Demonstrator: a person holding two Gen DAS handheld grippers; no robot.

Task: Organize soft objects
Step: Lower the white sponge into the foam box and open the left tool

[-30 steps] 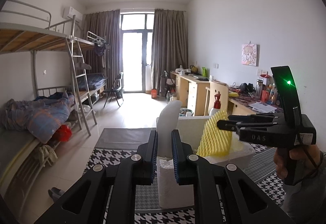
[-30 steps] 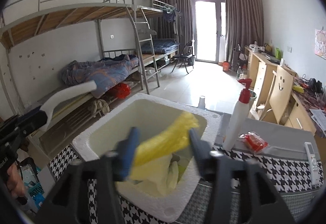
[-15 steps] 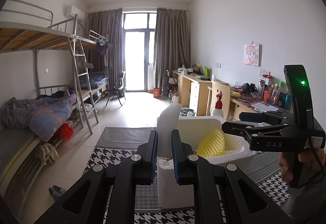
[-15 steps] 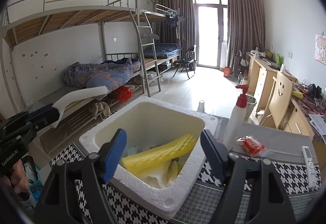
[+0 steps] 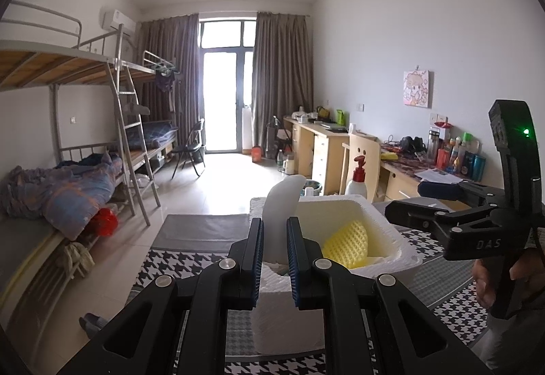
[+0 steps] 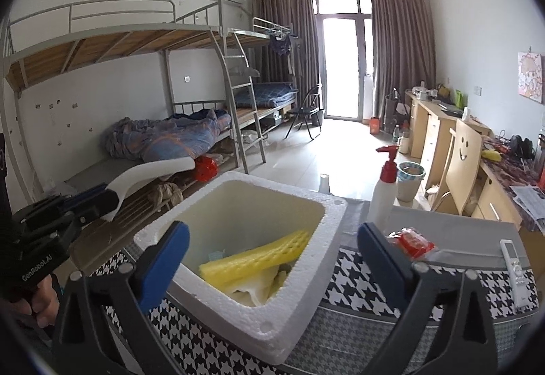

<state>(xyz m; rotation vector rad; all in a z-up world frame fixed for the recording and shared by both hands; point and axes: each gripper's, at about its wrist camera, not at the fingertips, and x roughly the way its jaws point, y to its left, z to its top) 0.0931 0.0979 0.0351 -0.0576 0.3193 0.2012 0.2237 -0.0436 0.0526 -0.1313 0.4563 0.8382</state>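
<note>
A white styrofoam box (image 6: 308, 269) stands on the houndstooth table. In it lies a yellow foam net (image 6: 255, 259) on pale crumpled pieces; the net also shows in the left wrist view (image 5: 345, 240). My right gripper (image 6: 272, 259) is open and empty, its jaws wide apart over the box's near rim. My left gripper (image 5: 275, 255) is shut on a curved white foam strip (image 5: 282, 204) that stands up between the pads. In the right wrist view the strip (image 6: 153, 170) sticks out level at the left of the box.
A white pump bottle with a red top (image 6: 383, 191), a red packet (image 6: 414, 242) and a white remote (image 6: 514, 266) lie on the table right of the box. A white foam block (image 5: 289, 313) sits below my left gripper. Bunk beds stand left, desks right.
My right gripper let go of the yellow foam net into the box, opened wide and drew back. My left gripper kept hold of the white strip.
</note>
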